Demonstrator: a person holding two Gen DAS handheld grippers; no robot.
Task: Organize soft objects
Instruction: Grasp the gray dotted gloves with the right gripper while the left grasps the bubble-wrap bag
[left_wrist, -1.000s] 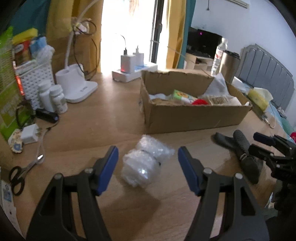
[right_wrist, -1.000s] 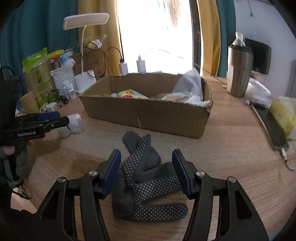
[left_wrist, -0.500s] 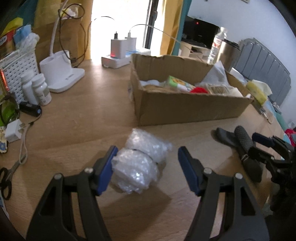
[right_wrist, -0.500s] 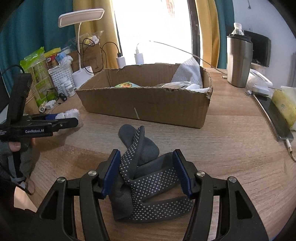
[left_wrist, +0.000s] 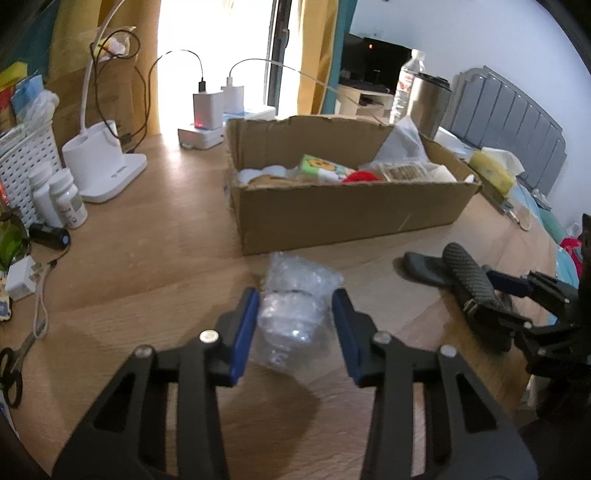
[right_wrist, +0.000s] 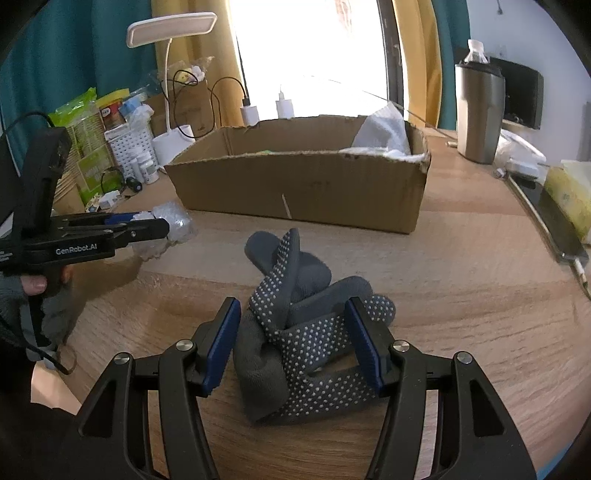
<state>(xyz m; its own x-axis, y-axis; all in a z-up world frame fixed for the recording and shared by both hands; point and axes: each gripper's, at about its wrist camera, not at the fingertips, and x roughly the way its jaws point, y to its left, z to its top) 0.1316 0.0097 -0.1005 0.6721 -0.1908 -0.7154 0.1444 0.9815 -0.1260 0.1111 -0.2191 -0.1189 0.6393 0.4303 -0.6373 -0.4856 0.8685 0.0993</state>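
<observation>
Closing on the bubble wrap (left_wrist: 295, 314) lying on the counter (left_wrist: 147, 258) before the box (left_wrist: 343, 214), the left gripper (left_wrist: 293, 325) risked squeezing it out sideways; the right gripper (right_wrist: 293, 343) seemingly straddled the socks (right_wrist: 299, 328) unclenched.

The left gripper (left_wrist: 295, 314) is a matte black plastic frame with triangular cut-outs, round silver screws at its pivots and flat blue pads lining the inner faces of both fingers; seen from the side (right_wrist: 147, 227) its body carries the white lettering "GenRobot.AI", a tall black block rises from its rear, and a thin black cable trails from it. The hand (right_wrist: 35, 286) on its grip wears a grey knitted fingerless glove. The right gripper (right_wrist: 293, 332) has the same black cut-out frame, silver screws and blue pads.
</observation>
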